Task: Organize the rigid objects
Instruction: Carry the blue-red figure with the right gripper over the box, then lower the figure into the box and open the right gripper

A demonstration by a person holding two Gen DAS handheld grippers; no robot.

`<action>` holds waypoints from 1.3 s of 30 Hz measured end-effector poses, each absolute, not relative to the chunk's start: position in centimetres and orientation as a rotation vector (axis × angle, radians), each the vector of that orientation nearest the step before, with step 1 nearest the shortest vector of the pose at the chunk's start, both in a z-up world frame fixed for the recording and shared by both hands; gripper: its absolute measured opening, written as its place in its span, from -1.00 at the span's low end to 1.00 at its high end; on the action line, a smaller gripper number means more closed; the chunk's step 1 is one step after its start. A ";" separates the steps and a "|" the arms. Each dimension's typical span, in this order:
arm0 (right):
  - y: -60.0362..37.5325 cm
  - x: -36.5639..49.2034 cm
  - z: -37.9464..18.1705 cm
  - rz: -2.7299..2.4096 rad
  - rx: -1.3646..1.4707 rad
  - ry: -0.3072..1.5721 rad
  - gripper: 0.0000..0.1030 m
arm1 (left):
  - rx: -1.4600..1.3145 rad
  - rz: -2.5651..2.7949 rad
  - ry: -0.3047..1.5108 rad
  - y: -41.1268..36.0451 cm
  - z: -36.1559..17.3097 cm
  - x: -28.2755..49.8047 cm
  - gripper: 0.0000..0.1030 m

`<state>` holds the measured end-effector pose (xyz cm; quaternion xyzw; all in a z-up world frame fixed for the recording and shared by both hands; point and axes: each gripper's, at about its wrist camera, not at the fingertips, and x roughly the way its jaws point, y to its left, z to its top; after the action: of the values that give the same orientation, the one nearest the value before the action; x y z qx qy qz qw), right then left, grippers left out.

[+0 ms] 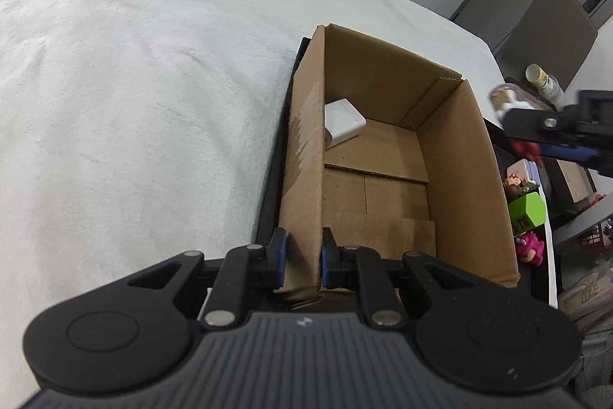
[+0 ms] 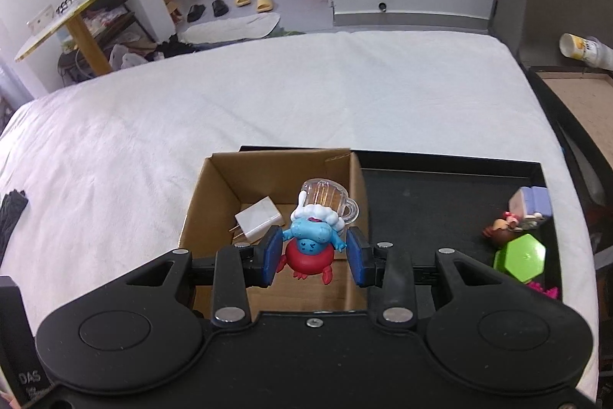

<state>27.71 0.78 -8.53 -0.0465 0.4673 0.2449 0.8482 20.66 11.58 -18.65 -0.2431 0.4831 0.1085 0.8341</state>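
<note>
An open cardboard box (image 1: 459,156) stands in a black tray (image 2: 440,194) on the white bed. A white charger (image 1: 343,122) lies inside it, also shown in the right wrist view (image 2: 257,218). My left gripper (image 1: 302,261) is shut on the box's near left wall. My right gripper (image 2: 313,255) holds a blue figurine on a red ring with a clear mug on its head (image 2: 314,229), over the box; the left pad touches it and a small gap shows at the right pad. The right gripper also shows in the left wrist view (image 1: 551,137).
In the tray right of the box lie a green hexagonal block (image 2: 521,255), a pink toy (image 1: 530,250), a small doll (image 2: 502,227) and a pale box (image 2: 530,202). A wooden tray (image 2: 582,102) and a bottle (image 2: 582,50) sit at right. Slippers (image 2: 253,2) lie on the floor.
</note>
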 end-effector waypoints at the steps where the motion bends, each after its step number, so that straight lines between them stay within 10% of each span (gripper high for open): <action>1: 1.1 27.7 -8.8 0.518 -0.103 0.990 -0.30 | -0.513 0.226 1.024 11.6 -18.6 20.6 -0.69; 31: 3.5 28.9 -12.6 0.516 -0.113 1.027 -0.22 | -0.492 0.184 1.048 12.4 -18.9 21.3 -0.67; 39: 1.3 27.4 -10.0 0.561 -0.114 0.975 0.30 | -0.487 0.203 1.054 11.9 -18.8 21.4 -0.67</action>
<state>27.43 1.31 -9.97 -0.0539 0.4620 0.2659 0.8443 21.36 11.93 -18.78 -0.2298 0.4971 0.0960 0.8312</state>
